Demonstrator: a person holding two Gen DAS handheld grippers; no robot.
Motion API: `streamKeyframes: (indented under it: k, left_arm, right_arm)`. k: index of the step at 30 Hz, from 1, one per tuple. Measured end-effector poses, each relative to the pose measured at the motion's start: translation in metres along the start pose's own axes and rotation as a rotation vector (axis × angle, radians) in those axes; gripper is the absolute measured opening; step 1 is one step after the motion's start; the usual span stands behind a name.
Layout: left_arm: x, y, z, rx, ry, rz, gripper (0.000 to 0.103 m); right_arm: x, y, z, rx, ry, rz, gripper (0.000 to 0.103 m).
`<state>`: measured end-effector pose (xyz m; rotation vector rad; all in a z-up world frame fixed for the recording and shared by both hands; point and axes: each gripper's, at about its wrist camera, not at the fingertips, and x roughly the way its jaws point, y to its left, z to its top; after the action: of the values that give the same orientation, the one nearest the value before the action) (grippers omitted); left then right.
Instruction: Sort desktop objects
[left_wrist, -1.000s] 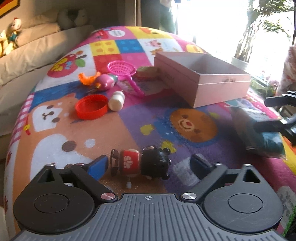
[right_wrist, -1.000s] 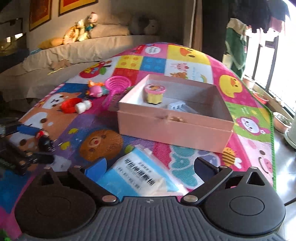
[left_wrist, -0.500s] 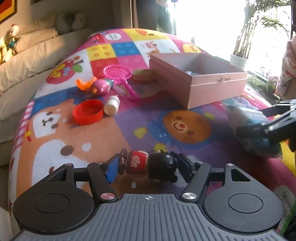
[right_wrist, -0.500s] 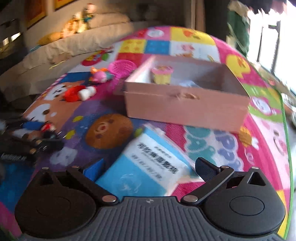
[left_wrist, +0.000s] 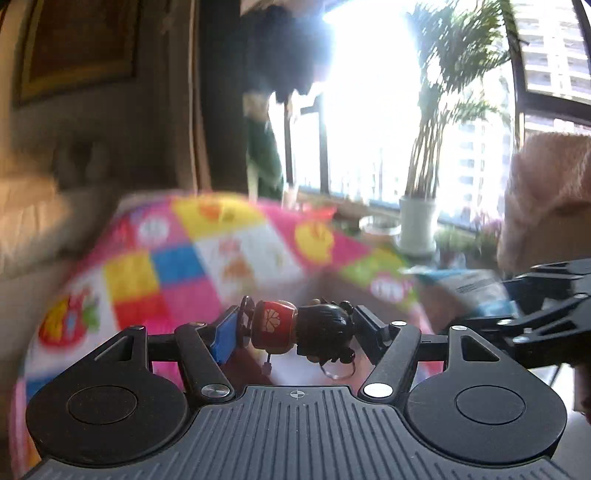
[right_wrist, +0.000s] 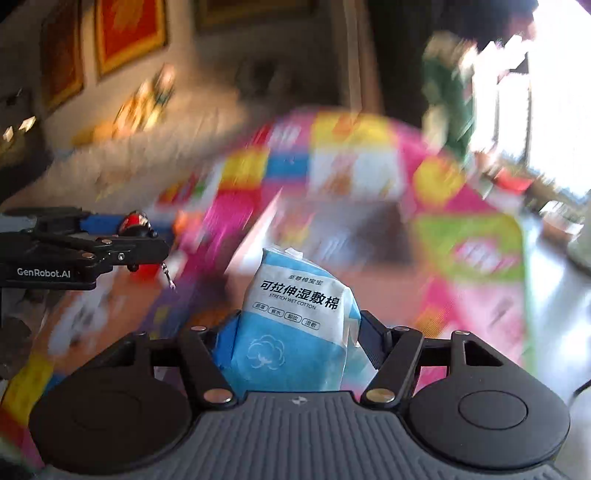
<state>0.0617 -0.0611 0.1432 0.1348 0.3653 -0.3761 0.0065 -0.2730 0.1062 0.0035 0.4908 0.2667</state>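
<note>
You can read "GenRobot.AI" in white on the black side of the left tongs (right_wrist: 147, 240), at the left edge of the right wrist view. The blue-and-white pack (right_wrist: 295, 325) at centre reads "可拉伸湿敷棉" and "STRETCH WET COTTON"; its smaller characters are too fine.

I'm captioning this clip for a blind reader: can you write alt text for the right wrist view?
The right gripper grips a blue and white wet-cotton pack between its closing fingers, lifted above a blurred, colourful play mat. At left, the left gripper holds a small red and black doll.
</note>
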Motion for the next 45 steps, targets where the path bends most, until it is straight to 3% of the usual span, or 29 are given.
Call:
streamKeyframes:
  k: [3,5,7,11,17,21,27,30,32,35,40,42,44,45]
  left_arm:
    - [0.040,-0.001,0.020,-0.010,0.025,-0.020,0.075]
    - [0.054,0.005,0.024,-0.036,0.033,0.017,0.088]
    - [0.051,0.017,0.018,-0.068,0.022,0.041,0.096]
    - [0.031,0.041,-0.020,-0.102,0.072,0.084,0.096]
    - [0.000,0.052,-0.093,-0.046,0.188,0.136,0.097]
    - [-0.008,0.062,-0.127,-0.080,0.256,0.158,0.097]
    - [-0.014,0.075,-0.143,-0.115,0.271,0.199,0.100]
    - [-0.016,0.085,-0.146,-0.120,0.259,0.258,0.100]
    - [-0.015,0.093,-0.148,-0.133,0.253,0.313,0.100]
    - [-0.014,0.107,-0.152,-0.191,0.252,0.359,0.101]
    - [-0.003,0.125,-0.151,-0.247,0.263,0.380,0.101]
    - [-0.002,0.130,-0.153,-0.278,0.272,0.371,0.101]
    - [-0.007,0.134,-0.156,-0.314,0.255,0.364,0.101]
    - [-0.010,0.134,-0.157,-0.331,0.242,0.361,0.101]
  right_arm:
    - [-0.008,-0.012,0.026,-0.006,-0.107,-0.095,0.067]
    - [-0.005,-0.021,0.041,0.015,-0.140,-0.120,0.067]
    - [0.001,-0.028,0.055,0.032,-0.158,-0.132,0.067]
    - [0.020,-0.038,0.073,0.027,-0.166,-0.135,0.067]
    - [0.083,-0.039,0.085,0.050,-0.023,-0.063,0.067]
    - [0.137,-0.031,0.077,0.074,0.108,-0.035,0.067]
    - [0.193,-0.001,0.056,0.044,0.207,0.022,0.069]
    - [0.207,0.011,0.046,-0.001,0.291,0.059,0.083]
    - [0.204,0.020,0.043,-0.038,0.291,0.045,0.084]
    - [0.189,0.042,0.052,-0.119,0.221,0.019,0.088]
    - [0.186,0.096,0.086,-0.160,0.161,0.139,0.088]
    - [0.208,0.115,0.100,-0.097,0.208,0.204,0.086]
    - [0.240,0.131,0.108,-0.078,0.258,0.199,0.057]
    - [0.258,0.138,0.111,-0.110,0.290,0.177,0.052]
